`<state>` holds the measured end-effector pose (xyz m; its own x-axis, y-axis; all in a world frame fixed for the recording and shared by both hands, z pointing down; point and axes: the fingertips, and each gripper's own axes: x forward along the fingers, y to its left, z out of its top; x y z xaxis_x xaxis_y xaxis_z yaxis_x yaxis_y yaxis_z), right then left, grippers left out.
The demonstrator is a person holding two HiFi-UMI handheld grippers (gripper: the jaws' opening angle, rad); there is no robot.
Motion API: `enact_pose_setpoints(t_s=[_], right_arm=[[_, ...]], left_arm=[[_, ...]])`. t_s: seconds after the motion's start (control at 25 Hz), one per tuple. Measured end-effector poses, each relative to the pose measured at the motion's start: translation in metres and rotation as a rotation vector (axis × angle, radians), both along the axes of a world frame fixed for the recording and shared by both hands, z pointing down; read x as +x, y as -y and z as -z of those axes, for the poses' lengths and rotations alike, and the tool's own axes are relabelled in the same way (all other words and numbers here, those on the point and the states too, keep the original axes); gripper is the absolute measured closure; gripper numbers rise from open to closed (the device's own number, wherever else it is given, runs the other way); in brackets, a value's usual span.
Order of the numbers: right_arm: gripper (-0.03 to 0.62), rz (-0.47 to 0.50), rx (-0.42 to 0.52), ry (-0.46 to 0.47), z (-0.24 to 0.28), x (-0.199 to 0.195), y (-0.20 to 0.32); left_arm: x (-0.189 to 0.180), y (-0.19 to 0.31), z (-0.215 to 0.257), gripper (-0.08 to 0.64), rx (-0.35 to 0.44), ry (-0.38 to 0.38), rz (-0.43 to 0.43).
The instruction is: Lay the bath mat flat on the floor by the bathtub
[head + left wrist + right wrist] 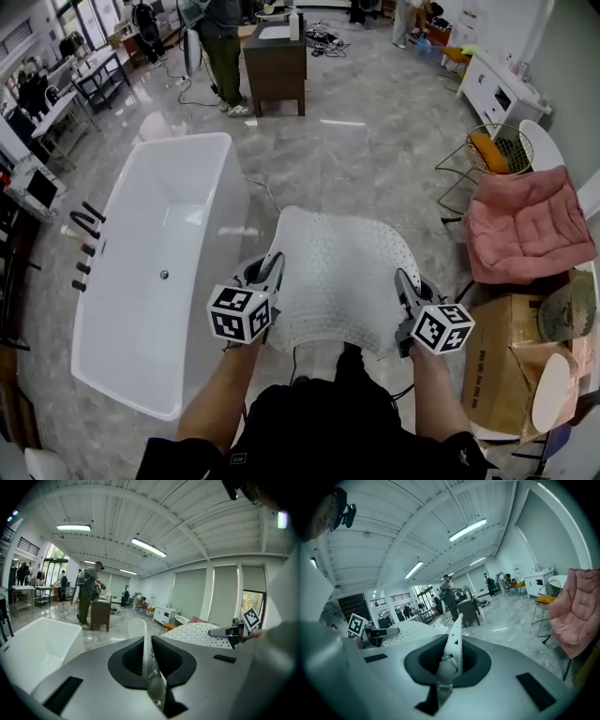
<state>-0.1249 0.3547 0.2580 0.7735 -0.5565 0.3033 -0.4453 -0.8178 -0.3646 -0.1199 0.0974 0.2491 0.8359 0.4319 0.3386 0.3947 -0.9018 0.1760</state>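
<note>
A white perforated bath mat (342,272) hangs spread between my two grippers, held above the grey floor just right of the white bathtub (155,291). My left gripper (275,265) is shut on the mat's near left corner; in the left gripper view the mat's edge (145,639) stands pinched between the jaws. My right gripper (401,283) is shut on the near right corner, and the right gripper view shows a strip of the mat (453,646) clamped in its jaws. The mat's far edge curls downward away from me.
A pink quilted cushion (530,225) and a wire chair (497,150) stand to the right, with a cardboard box (511,361) and a fan (567,309) nearer. A dark cabinet (275,61) and a standing person (220,47) are farther off. Black tap fittings (84,244) flank the tub's left side.
</note>
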Motion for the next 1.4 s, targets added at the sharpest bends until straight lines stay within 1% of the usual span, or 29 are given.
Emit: enact_pose_setpoints(t_s=[0.12,0.36,0.56,0.72,0.84,0.92,1.0,1.2,1.32,1.4], right_arm=[[0.571,0.035,0.014,-0.005,0.000,0.045,-0.014],[0.572,0.078,0.035,0.014,-0.006,0.136,-0.053],[0.572,0.122,0.044,0.022,-0.006,0.189,-0.065],[0.571,0.156,0.035,0.032,-0.010,0.227,-0.055],[0.571,0.201,0.022,0.041,-0.011,0.255,-0.032],[0.572,0.233,0.009,0.041,-0.009,0.278,-0.009],[0.572,0.266,-0.003,0.036,-0.007,0.302,0.019],[0.572,0.364,-0.043,0.018,0.006,0.344,0.101],[0.572,0.421,-0.045,-0.001,0.015,0.370,0.150],[0.572,0.470,-0.039,0.009,0.015,0.383,0.181]], left_arm=[[0.040,-0.011,0.000,0.534,0.002,0.002,0.046],[0.118,-0.047,0.005,0.534,0.013,0.012,0.092],[0.158,-0.069,0.005,0.534,0.030,0.020,0.110],[0.182,-0.063,0.000,0.534,0.028,0.032,0.140],[0.197,-0.040,-0.004,0.534,0.053,0.035,0.176],[0.208,-0.020,-0.004,0.534,0.077,0.024,0.199],[0.223,0.002,-0.004,0.534,0.083,0.015,0.220],[0.251,0.077,0.000,0.534,0.034,-0.001,0.310],[0.260,0.120,0.000,0.534,0.026,-0.007,0.372],[0.259,0.144,-0.003,0.534,0.018,-0.002,0.427]])
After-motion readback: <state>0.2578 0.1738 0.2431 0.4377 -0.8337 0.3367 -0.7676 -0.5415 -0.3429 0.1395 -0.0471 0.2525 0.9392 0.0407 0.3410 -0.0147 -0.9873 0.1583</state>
